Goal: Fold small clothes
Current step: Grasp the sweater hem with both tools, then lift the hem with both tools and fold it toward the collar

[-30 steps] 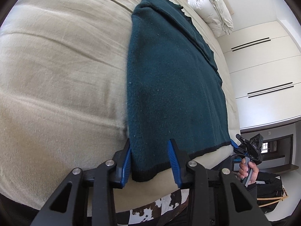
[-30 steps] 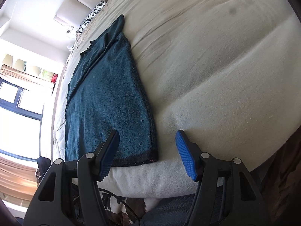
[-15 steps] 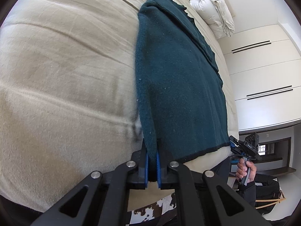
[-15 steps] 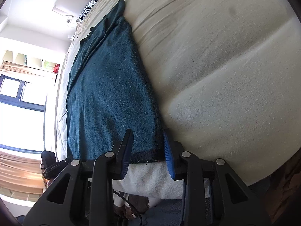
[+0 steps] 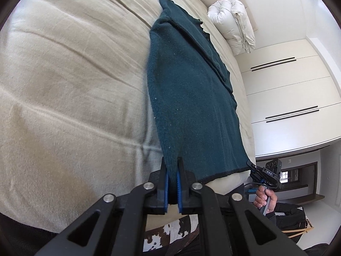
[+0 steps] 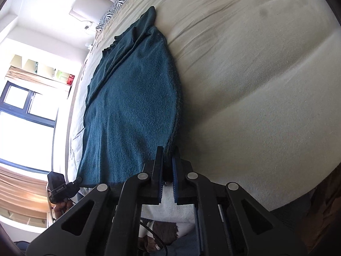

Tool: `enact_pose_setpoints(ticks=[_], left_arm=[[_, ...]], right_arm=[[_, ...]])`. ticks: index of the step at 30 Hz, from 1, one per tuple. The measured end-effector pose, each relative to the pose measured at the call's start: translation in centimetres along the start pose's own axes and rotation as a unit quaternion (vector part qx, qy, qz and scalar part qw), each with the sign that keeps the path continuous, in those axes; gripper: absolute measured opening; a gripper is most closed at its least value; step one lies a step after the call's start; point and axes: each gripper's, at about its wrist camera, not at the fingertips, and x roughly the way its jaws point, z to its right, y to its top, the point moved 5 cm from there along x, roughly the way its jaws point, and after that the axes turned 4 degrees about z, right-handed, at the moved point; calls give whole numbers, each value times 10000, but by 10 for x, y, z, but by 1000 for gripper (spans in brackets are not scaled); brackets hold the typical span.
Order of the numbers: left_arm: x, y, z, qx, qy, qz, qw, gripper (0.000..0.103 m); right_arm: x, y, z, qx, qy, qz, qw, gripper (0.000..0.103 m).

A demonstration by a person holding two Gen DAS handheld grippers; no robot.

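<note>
So the dark teal sweater (image 5: 191, 98) is lying lengthwise on the beige bed (image 5: 70, 98), hem toward me at the near edge of the mattress. My left gripper (image 5: 173, 179) is clamped on one hem corner and my right gripper (image 6: 168, 170) is pinched on the other, blue pads squeezed onto the knit. Can't really see the corners themselves, they're buried between the pads. The far end is bunched up, so sleeves and collar are hard to make out. A white duvet (image 5: 234, 21) sits rolled up beyond it, and a zebra pillow (image 6: 113, 10) is mostly cut off.
</note>
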Motion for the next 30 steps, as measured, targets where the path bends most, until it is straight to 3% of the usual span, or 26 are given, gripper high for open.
enact_pose_setpoints(ticks=[19, 30], left_arm=[[-26, 34, 34, -223, -969, 553, 9935, 8], [-32, 57, 40, -342, -1240, 794, 9885, 8]], right_arm=[[-14, 29, -51, 98, 825, 403, 9957, 6], [-13, 55, -74, -2, 945, 636, 9935, 6]])
